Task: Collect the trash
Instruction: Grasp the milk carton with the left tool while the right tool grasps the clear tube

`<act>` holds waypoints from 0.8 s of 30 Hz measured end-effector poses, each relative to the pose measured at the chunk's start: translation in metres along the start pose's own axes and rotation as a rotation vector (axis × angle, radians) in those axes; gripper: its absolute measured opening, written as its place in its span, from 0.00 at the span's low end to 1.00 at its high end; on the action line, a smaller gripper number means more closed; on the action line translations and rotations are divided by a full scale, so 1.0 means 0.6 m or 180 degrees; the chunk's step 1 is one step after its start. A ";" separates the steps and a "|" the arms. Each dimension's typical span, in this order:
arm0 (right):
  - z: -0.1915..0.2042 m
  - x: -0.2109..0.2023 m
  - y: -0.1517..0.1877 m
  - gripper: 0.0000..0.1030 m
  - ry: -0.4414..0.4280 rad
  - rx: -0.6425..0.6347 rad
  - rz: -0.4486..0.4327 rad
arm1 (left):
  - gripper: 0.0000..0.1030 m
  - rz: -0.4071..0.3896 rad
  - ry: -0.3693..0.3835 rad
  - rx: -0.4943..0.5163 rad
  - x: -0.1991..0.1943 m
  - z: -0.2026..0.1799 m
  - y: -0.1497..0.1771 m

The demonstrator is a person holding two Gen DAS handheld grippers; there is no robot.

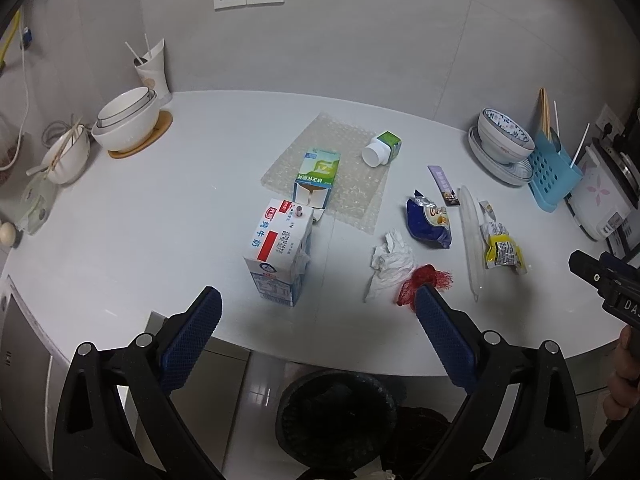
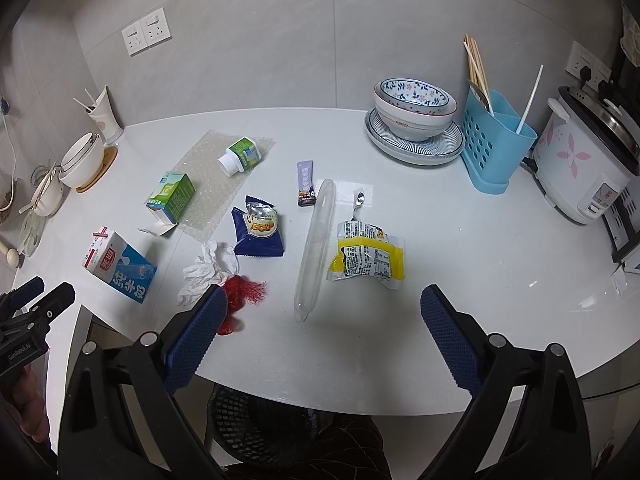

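1. Your left gripper (image 1: 318, 312) has black angular arms, silver round bolts and two blue cross-hatched pads (image 1: 192, 330).
2. Your right gripper (image 2: 320, 316) looks the same; at the right edge of the left view, its black body carries white lettering.

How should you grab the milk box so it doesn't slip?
Probably grip the milk carton across its two broad flat faces, near the middle, coming from the table's front edge. It stands upright close to the open left gripper, and the crumpled tissue beside it leaves room.

Grey tiled wall (image 1: 360, 40), white table (image 1: 140, 220)
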State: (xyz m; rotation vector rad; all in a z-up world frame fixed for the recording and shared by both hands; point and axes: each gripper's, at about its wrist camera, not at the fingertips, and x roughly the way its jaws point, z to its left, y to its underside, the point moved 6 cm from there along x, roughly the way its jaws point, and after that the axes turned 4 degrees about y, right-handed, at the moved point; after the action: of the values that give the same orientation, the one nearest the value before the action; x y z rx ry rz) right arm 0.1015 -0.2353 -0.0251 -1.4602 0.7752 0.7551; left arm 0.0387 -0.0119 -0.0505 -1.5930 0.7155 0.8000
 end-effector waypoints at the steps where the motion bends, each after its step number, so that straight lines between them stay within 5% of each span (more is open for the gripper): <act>1: 0.000 0.000 0.000 0.91 -0.0004 0.0002 0.0003 | 0.92 0.0003 0.0004 -0.0004 0.000 0.000 0.000; 9: -0.003 0.019 0.000 0.90 0.0006 0.0019 0.0068 | 0.92 0.0054 -0.0025 -0.0043 0.025 0.017 0.002; 24: 0.009 0.153 -0.025 0.76 -0.0021 -0.0050 0.0549 | 0.90 0.0204 -0.0041 -0.0155 0.145 0.074 0.005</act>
State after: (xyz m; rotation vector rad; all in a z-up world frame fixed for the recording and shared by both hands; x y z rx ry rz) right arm 0.1653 -0.2317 -0.0932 -1.4164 0.9001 0.8979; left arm 0.0817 0.0291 -0.1279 -1.6138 0.7458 0.8796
